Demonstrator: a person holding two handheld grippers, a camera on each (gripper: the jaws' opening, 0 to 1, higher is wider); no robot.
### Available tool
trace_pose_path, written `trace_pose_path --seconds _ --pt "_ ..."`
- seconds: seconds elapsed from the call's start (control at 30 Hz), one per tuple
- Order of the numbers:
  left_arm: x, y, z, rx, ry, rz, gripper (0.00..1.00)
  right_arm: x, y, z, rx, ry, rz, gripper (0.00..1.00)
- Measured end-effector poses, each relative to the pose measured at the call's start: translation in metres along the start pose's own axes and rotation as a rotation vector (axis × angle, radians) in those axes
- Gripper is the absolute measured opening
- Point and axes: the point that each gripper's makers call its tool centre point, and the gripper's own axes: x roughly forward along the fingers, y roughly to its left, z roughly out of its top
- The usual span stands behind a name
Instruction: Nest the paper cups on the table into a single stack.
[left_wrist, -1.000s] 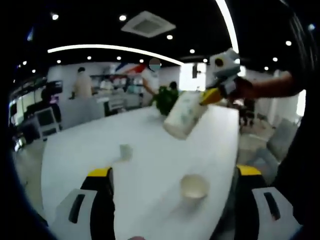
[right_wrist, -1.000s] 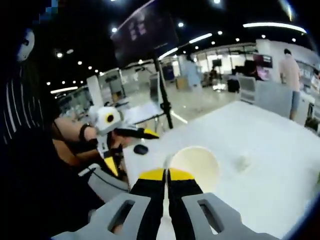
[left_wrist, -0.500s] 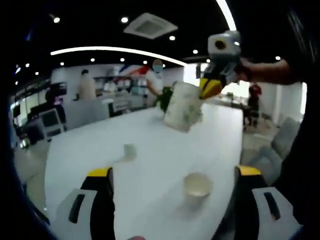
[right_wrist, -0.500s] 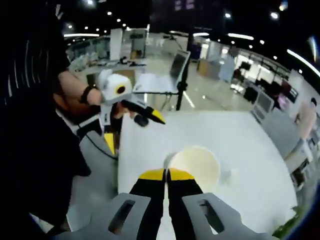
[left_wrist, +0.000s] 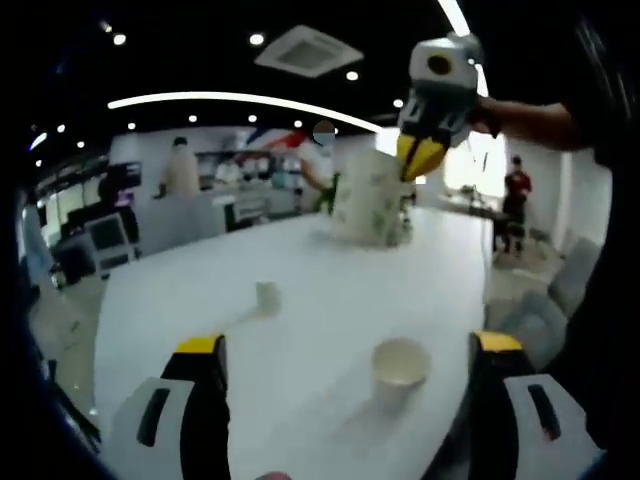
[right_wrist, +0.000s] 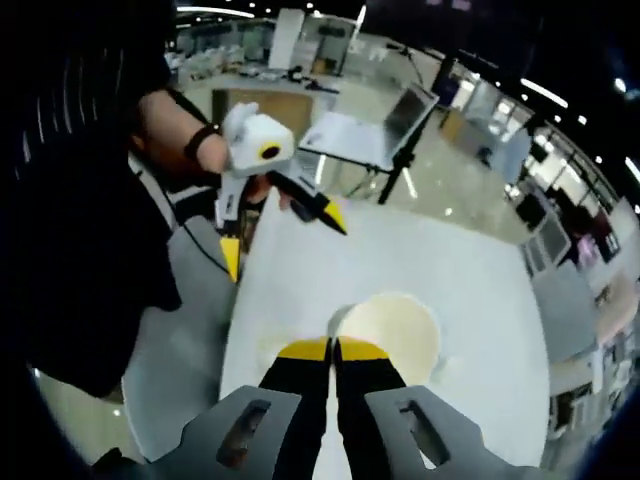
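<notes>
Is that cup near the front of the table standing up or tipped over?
Upright: the paper cup stands on the white table, open mouth upward.

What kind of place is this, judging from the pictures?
Probably a large open-plan office or lab hall. A long white table stands under a dark ceiling with round recessed spotlights and a square ceiling air vent. People stand among desks with monitors behind it.
</notes>
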Motion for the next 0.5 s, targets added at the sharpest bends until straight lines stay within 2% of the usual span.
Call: trace_pose_path --seconds 0.1,0.3,0.5 --pt "-0.002 0.005 -0.003 -0.002 0.005 0.016 0.99 -0.002 -0.001 0.001 -0.042 0.041 0.013 0.00" --pt "-0.008 0.016 -0.007 -0.015 0.011 0.045 0.99 -0.005 0.008 0.006 -0.079 0.068 0.040 0.00" --pt "-0.014 0.020 -0.007 -0.031 -0.002 0.071 0.99 0.007 0.020 -0.004 -0.099 0.087 0.076 0.00"
